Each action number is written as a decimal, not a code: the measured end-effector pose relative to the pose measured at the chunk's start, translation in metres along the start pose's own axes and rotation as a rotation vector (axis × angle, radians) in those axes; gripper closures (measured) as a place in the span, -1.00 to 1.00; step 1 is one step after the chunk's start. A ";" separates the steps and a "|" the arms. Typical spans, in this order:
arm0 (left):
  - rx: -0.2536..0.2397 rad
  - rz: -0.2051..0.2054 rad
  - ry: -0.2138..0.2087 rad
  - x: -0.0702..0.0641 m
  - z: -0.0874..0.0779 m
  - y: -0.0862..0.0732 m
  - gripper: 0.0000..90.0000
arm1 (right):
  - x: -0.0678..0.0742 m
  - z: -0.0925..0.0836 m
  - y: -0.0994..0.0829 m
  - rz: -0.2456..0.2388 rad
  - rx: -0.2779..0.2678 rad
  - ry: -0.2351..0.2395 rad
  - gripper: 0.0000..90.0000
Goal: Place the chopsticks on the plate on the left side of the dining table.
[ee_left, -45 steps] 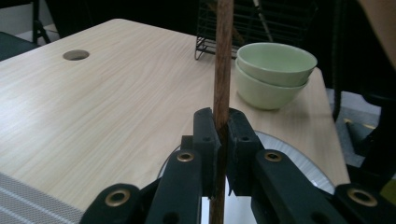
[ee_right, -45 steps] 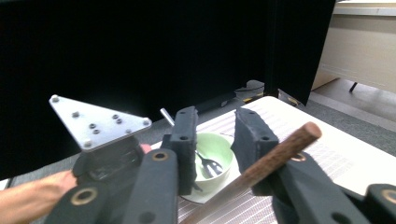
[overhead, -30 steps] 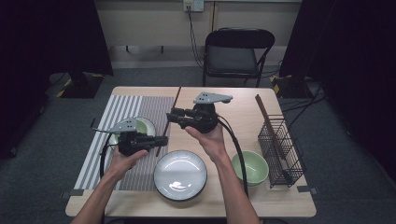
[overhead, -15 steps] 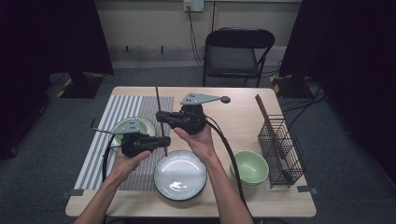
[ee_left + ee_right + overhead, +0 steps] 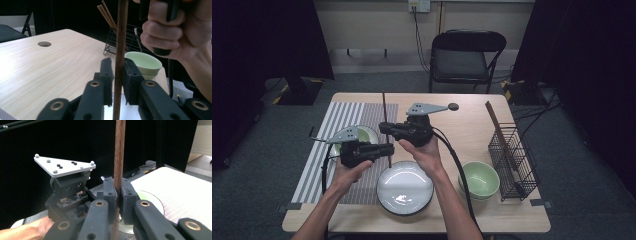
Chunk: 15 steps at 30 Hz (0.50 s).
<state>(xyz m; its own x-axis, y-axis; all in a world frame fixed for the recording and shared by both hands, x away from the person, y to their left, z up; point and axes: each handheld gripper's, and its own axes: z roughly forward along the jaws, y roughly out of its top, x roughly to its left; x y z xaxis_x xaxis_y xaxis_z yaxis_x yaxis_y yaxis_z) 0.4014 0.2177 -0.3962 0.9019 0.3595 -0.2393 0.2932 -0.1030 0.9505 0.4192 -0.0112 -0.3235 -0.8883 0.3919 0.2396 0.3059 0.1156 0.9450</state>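
Observation:
A dark brown chopstick (image 5: 384, 107) stands nearly upright above the table's middle. My right gripper (image 5: 382, 127) is shut on it, its pads (image 5: 111, 192) pressed to the wood (image 5: 119, 145) after closing within the last second. Just below, my left gripper (image 5: 389, 149) has the lower part of the same chopstick (image 5: 122, 30) between its jaws. Those jaws have just been opening. In the left gripper view (image 5: 117, 67) a thin gap shows between each pad (image 5: 107, 75) and the stick. The two grippers point at each other.
A white plate (image 5: 405, 187) lies at the front middle, a green bowl (image 5: 479, 179) to its right. A black wire basket (image 5: 512, 160) holding chopsticks (image 5: 497, 125) stands at the right edge. A green dish (image 5: 367, 134) sits on the striped mat (image 5: 337, 120). A chair (image 5: 462, 55) stands behind the table.
My right gripper has carried the chopstick leftward, bringing its lower part beside my left gripper. The left hand has stayed where it was.

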 end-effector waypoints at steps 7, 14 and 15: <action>0.005 -0.001 -0.005 0.000 0.000 0.000 0.78 | 0.002 0.003 -0.003 0.003 -0.002 0.006 0.89; 0.003 0.003 -0.008 -0.001 0.001 -0.001 0.86 | 0.002 0.002 -0.002 0.001 -0.011 0.007 0.89; 0.012 0.005 -0.011 -0.001 0.001 -0.001 0.87 | 0.002 0.002 -0.002 0.000 -0.010 0.004 0.88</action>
<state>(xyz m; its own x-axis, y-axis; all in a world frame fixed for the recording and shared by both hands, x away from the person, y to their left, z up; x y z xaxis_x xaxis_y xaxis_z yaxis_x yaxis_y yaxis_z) 0.4008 0.2164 -0.3967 0.9069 0.3484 -0.2368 0.2924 -0.1158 0.9493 0.4176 -0.0089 -0.3257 -0.8897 0.3880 0.2407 0.3028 0.1068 0.9471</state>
